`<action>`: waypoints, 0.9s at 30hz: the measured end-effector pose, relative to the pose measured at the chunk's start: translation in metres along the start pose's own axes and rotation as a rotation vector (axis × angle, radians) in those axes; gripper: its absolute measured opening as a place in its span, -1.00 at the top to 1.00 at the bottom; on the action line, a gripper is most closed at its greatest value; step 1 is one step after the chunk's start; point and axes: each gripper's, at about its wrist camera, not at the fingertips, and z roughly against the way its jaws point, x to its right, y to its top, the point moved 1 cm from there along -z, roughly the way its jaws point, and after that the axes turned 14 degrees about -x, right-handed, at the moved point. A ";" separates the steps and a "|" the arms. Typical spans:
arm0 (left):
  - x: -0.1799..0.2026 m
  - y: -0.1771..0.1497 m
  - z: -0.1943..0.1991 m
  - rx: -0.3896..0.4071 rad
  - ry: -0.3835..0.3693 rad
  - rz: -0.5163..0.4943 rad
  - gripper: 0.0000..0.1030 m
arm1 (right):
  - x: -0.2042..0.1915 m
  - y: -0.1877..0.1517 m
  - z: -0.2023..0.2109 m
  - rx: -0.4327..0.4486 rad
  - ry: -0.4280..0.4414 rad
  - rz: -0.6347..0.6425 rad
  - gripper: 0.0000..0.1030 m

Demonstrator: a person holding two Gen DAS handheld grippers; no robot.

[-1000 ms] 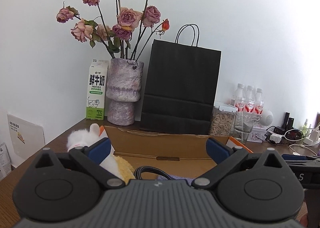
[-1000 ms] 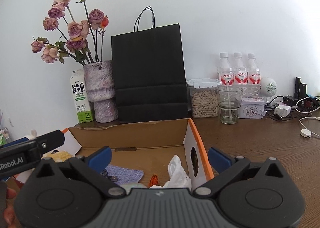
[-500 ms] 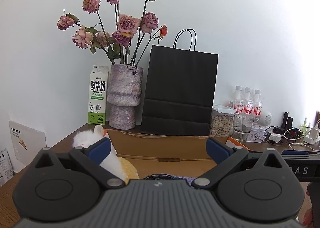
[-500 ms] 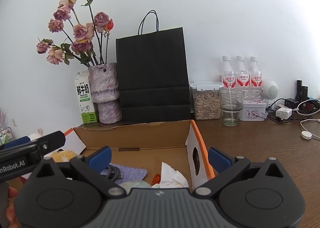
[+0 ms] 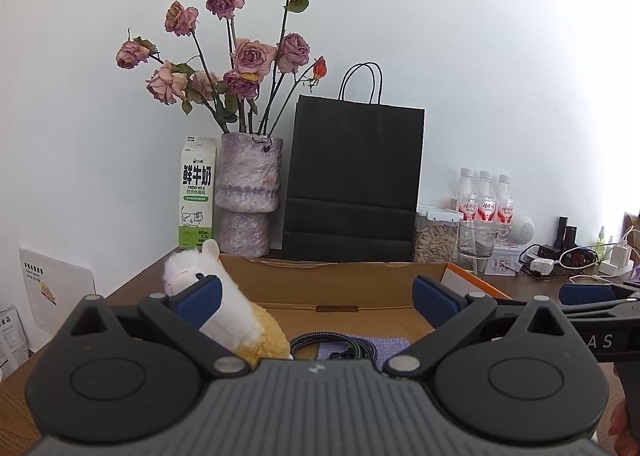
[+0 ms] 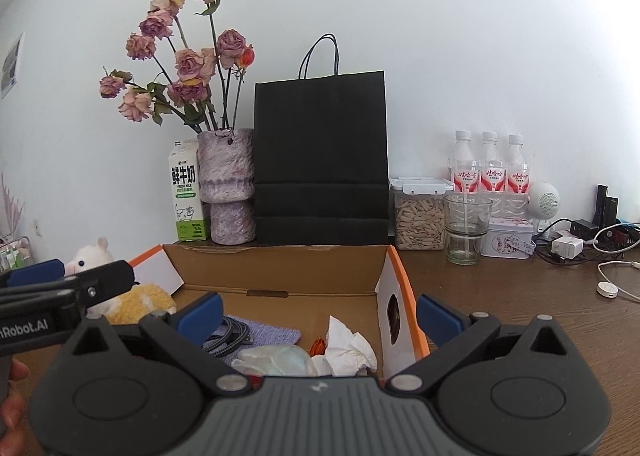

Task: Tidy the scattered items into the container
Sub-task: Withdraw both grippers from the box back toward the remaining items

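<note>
An open cardboard box lies on the wooden table. Inside it are a purple cloth, a braided black cable, crumpled white tissue, a plastic wrapper and a small orange piece. A white and yellow plush alpaca sits at the box's left side. My left gripper is open and empty above the box, its left finger beside the plush. My right gripper is open and empty above the box's near end.
Behind the box stand a milk carton, a vase of dried roses, a black paper bag, a seed jar, a glass, three bottles, a tin and chargers with cables.
Both grippers have pulled back and risen slightly from the box, so more of its inside shows. The plush alpaca shows more fully beside the left finger. Both stay open.
</note>
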 end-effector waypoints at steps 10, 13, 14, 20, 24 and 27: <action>-0.011 -0.014 0.013 -0.010 0.047 -0.006 -1.00 | 0.000 -0.025 0.021 0.055 -0.042 0.028 -1.00; -0.012 -0.020 0.021 -0.017 0.059 -0.015 -1.00 | -0.002 -0.036 0.032 0.061 -0.036 0.048 -1.00; -0.013 -0.023 0.024 -0.019 0.061 -0.019 -1.00 | -0.003 -0.039 0.036 0.059 -0.036 0.056 -1.00; -0.024 -0.037 0.042 -0.094 0.137 -0.003 -1.00 | -0.006 -0.055 0.057 0.010 -0.046 0.065 -1.00; -0.038 -0.043 0.055 -0.131 0.146 0.011 -1.00 | 0.000 -0.068 0.072 -0.059 -0.032 0.039 -1.00; -0.045 -0.049 0.060 -0.158 0.169 -0.002 -1.00 | 0.007 -0.078 0.080 -0.109 -0.042 0.017 -1.00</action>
